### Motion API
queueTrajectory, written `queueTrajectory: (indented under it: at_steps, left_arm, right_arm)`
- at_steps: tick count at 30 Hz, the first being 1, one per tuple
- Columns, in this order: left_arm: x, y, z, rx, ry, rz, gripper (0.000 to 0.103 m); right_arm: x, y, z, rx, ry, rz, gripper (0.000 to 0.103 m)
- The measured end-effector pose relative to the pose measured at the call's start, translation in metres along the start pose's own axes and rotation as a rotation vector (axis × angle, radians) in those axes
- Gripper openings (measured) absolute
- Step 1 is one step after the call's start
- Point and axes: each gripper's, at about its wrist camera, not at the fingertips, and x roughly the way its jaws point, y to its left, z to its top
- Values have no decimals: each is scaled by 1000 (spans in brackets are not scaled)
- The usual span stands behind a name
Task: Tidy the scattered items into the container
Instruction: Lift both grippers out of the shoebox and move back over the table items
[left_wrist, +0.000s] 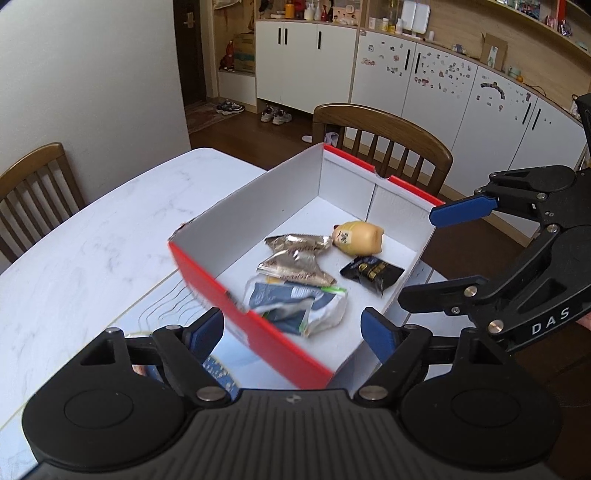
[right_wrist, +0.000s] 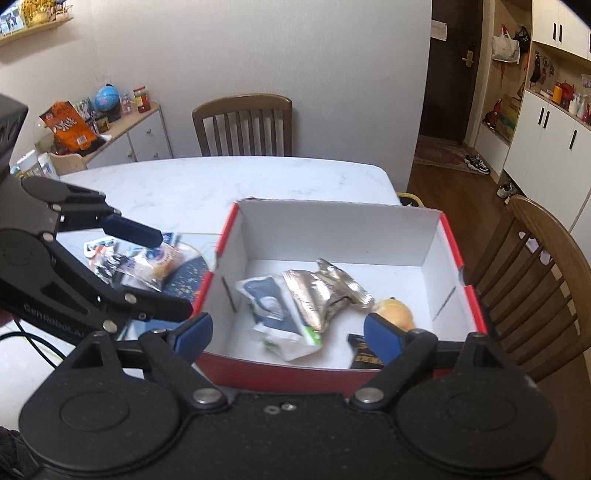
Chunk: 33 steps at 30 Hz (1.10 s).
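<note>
Both our tongs hang empty with jaws spread wide: left gripper (left_wrist: 293, 330) over the near red wall of the white-lined cardboard box (left_wrist: 280, 192), right gripper (right_wrist: 288, 338) at its other side. Inside lie crumpled silver wrappers (left_wrist: 295, 258), a blue-white packet (left_wrist: 295, 302), a black sachet (left_wrist: 371, 273) and a yellow toy head (left_wrist: 358, 236). More clear-wrapped snack packets (right_wrist: 140, 264) lie outside on the white marble table (left_wrist: 110, 229).

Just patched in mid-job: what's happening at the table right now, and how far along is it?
A person holds two grippers over a red-and-white box on the table. Both the left gripper and right gripper are open and hold nothing. Inside the box lie crumpled wrappers, a black packet and a yellow toy head. A few packets still sit on the table beside the box, under the left gripper.
</note>
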Motion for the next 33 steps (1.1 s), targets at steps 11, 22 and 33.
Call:
queueTrajectory:
  at_steps: [11, 22, 33]
  left_arm:
    - [-26, 32, -50, -74, -30, 8, 103]
    - [-50, 87, -100, -168, -44, 48, 103]
    - [-73, 137, -152, -214, -52, 114, 103]
  right_arm:
    - [0, 46, -1, 5, -37, -20, 92]
    - [15, 95, -2, 10, -21, 2, 92]
    - [41, 148, -6, 1, 18, 30, 90]
